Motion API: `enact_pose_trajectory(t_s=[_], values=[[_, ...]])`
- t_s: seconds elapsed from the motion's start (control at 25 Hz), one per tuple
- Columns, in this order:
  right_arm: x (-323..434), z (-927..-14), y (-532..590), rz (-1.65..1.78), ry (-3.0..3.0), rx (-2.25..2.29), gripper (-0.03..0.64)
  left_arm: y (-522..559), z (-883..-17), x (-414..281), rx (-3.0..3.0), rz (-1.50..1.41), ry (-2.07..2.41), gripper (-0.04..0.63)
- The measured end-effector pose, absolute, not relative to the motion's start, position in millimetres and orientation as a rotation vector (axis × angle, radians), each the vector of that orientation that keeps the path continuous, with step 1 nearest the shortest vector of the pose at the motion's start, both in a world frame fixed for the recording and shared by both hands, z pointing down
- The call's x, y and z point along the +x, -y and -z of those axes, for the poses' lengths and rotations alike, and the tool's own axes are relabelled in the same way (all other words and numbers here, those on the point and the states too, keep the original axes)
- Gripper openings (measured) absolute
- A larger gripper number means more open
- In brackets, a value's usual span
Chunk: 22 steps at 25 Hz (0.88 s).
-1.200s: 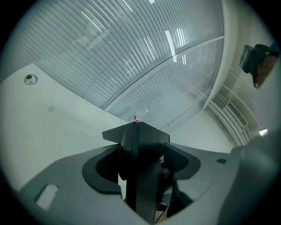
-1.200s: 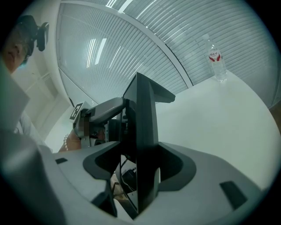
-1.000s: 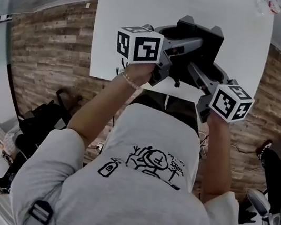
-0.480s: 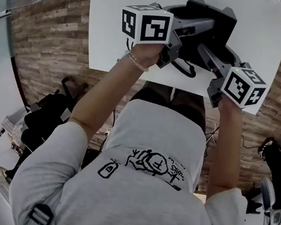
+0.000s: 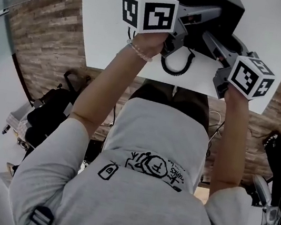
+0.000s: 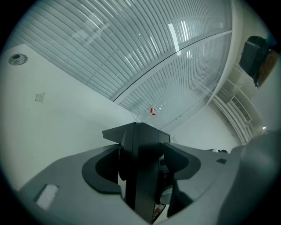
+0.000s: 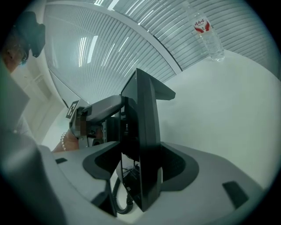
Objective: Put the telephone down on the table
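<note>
The black telephone is over the near part of the white table, clamped from both sides. My left gripper is shut on its left side, and my right gripper is shut on its right side. Its coiled cord hangs in a loop near the table's front edge. In the left gripper view the telephone stands edge-on between the jaws of the left gripper. The right gripper view shows the telephone the same way in the right gripper, with the cord below. Whether it touches the table is hidden.
A clear water bottle with a red label stands at the table's far side. A small round fitting and a small pale patch lie on the tabletop to the left. Ribbed glass walls rise behind the table. Wooden floor flanks it.
Both grippers and the telephone have moved farther over the table. The coiled cord now shows as a loop below them by the table's front edge.
</note>
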State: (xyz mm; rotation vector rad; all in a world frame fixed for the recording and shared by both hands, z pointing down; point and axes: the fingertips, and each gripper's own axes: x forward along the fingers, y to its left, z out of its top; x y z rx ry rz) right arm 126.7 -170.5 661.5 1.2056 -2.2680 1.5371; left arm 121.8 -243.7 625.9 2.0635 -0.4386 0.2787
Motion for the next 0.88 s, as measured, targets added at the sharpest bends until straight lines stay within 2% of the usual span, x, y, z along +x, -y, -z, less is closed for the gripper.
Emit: enact_pose_trajectory(t_s=[0.88], values=[[132.6, -699.5, 186.2, -1.622, 2.264, 1.187, 0.244, 260.7, -668.7, 128.4, 2.035, -0.310, 0.456, 0.290]])
